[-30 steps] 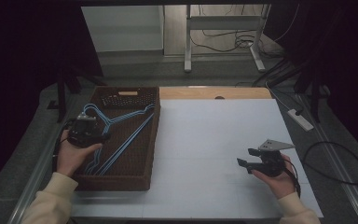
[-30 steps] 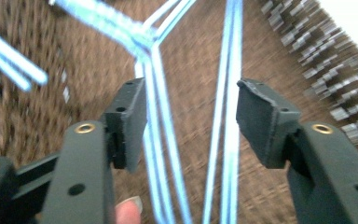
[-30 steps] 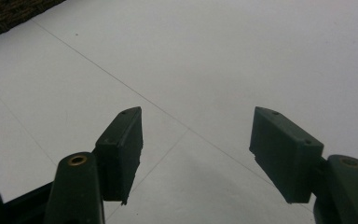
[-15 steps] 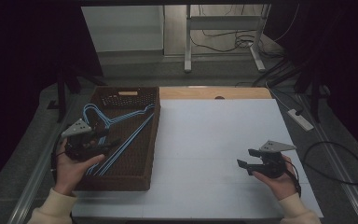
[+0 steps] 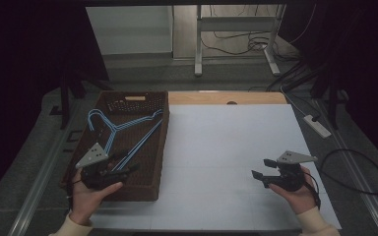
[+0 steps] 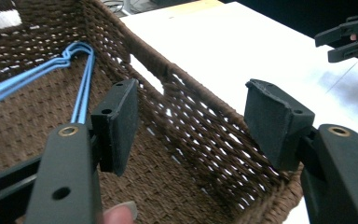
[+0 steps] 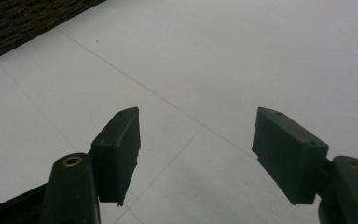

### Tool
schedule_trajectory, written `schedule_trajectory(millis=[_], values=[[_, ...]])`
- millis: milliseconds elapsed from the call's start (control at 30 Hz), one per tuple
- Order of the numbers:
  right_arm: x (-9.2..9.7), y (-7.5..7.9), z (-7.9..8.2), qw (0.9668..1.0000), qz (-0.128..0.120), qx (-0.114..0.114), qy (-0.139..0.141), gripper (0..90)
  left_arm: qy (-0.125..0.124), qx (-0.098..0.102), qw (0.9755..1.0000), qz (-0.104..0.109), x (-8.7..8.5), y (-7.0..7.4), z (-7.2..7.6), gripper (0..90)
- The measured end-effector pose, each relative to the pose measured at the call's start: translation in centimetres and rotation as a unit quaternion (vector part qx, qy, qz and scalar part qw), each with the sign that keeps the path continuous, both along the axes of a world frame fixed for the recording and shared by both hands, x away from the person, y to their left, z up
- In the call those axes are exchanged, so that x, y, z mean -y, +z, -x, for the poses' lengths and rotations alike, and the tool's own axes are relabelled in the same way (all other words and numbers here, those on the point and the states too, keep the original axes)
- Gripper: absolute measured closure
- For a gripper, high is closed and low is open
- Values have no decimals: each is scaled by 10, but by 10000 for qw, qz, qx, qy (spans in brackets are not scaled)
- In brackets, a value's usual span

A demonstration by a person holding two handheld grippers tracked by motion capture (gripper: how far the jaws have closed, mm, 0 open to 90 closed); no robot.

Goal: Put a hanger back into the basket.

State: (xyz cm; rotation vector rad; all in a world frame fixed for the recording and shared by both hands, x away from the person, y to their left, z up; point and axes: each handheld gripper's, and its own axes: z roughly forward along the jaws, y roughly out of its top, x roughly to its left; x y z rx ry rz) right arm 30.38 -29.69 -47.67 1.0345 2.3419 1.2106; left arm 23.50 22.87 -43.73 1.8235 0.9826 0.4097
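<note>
At the left, the left gripper hangs over the near end of the brown woven basket, its fingers wide, having just opened, nothing between them. The blue wire hangers lie inside. Best approach low along one hanger's straight bar. How many hangers overlap is unclear. The right gripper, fingers wide, waits over the white surface.

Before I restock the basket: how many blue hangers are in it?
2, as far as I can tell: blue hangers stacked together on the floor of the woven basket, hooks toward its far-left corner. More could overlap there.
</note>
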Motion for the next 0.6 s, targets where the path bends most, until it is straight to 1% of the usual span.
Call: schedule_trajectory(millis=[67, 233, 400, 500, 600], values=[[1, 0, 3, 10000, -14, 12, 31, 326, -13, 9, 10000, -55, 4, -4, 2, 366], [3, -1, 8, 10000, -21, 37, 79, 324, -31, -16, 10000, -41, 10, -8, 2, 366], [4, 0, 8, 10000, -29, 54, 65, 324, -38, -43, 10000, -50, 11, -9, 0, 366], [4, 1, 9, 9999, -41, 79, 73, 324, -74, -107, 9999, -88, 13, -10, -1, 360], [4, 1, 9, 9999, -38, 84, 85, 323, -85, -110, 9999, -101, 14, -10, -1, 358]])
